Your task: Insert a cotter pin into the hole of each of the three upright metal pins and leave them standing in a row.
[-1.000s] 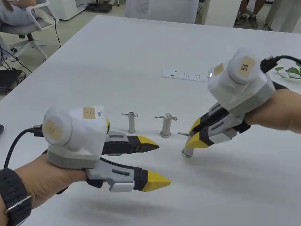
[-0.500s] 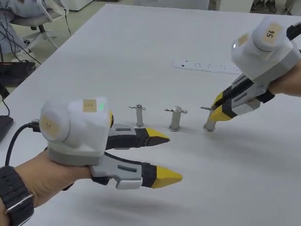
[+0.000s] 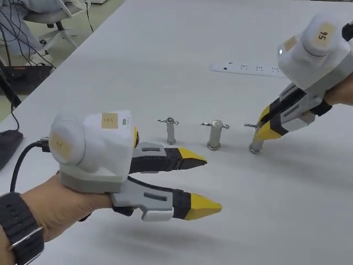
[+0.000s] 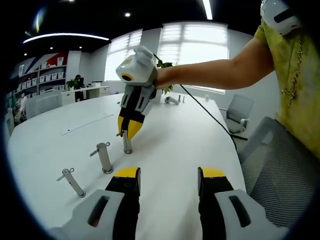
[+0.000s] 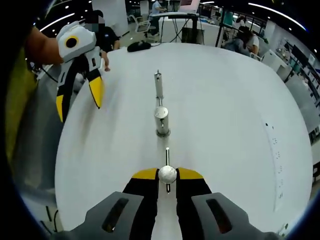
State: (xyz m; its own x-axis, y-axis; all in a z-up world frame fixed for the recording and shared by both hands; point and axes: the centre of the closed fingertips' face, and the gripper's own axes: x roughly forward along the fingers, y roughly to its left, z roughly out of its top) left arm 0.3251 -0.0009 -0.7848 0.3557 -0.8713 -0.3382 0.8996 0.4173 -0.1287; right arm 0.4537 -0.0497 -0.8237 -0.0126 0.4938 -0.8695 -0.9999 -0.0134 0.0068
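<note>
The three metal pins stood in one row on the white table, spaced apart and running left to right.

1. Right gripper: the two yellow-tipped jaws were closed against the head of the right pin. In the right gripper view, the right gripper had the round head of the right pin between its fingertips, one tip touching each side. The right cotter pin crossed the top of this pin, sticking out to the left of the jaws.

2. Left gripper: the jaws stood apart and held nothing. It hovered on the near side of the row, well apart from every pin, with its tips pointing right. The left gripper view showed the left gripper with bare table between its tips.

3. The middle pin and the left pin stood upright and free of both grippers. The middle cotter pin and the left cotter pin sat through their tops.

4. A power strip lay on the far side of the table.
</note>
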